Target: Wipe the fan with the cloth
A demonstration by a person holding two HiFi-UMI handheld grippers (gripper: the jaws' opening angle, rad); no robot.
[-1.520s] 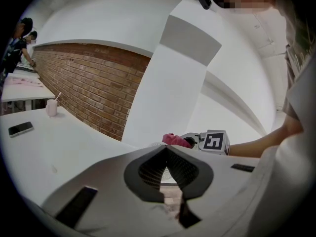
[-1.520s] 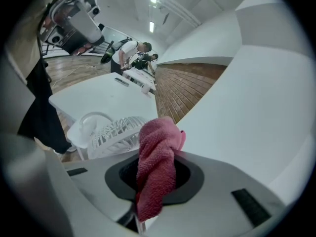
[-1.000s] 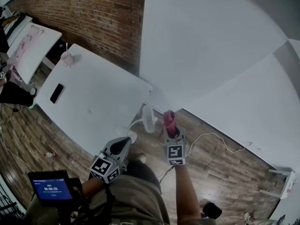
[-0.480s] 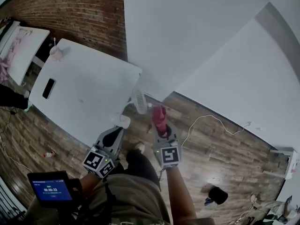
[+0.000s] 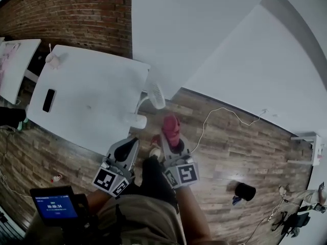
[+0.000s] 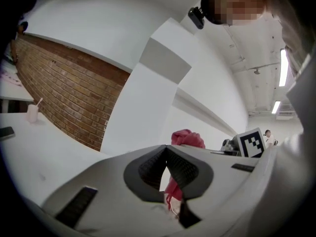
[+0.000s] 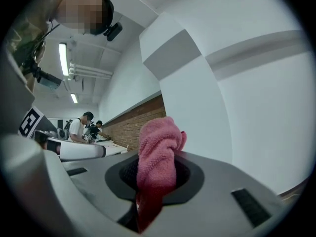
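Jaws of the right gripper [image 7: 155, 176] are clamped on a pink terry cloth [image 7: 157, 149]. The cloth bulges out past the pads in a thick wad, and a darker tail of it hangs down between them. From the head view, this right gripper [image 5: 172, 140] is held out over the wooden floor [image 5: 230, 152], with the cloth [image 5: 171, 124] pointing toward the far side.

To its left, the left gripper [image 5: 132, 147] has its jaws pressed together. The left gripper view shows the left gripper [image 6: 166, 158] with its pads meeting and nothing caught between them. The pink cloth [image 6: 188, 138] shows only beyond them, on the right.

Just beyond both grippers stands the small white fan [image 5: 155, 95]. Its round head hangs out past the near right corner of a white table [image 5: 97, 86], and its base sits on that corner. The cloth is near the fan, just to the near right of it, and does not touch it.

Farther left on the table lies a black phone [image 5: 48, 100], and a cup with a straw [image 5: 52, 59] stands at the far left corner. A brick wall [image 5: 76, 9] runs behind the table and a plain white wall [image 5: 204, 34] stands to its right. A thin white cable [image 5: 225, 112] trails across the floor on the right. A small screen [image 5: 53, 205] glows at the near left.
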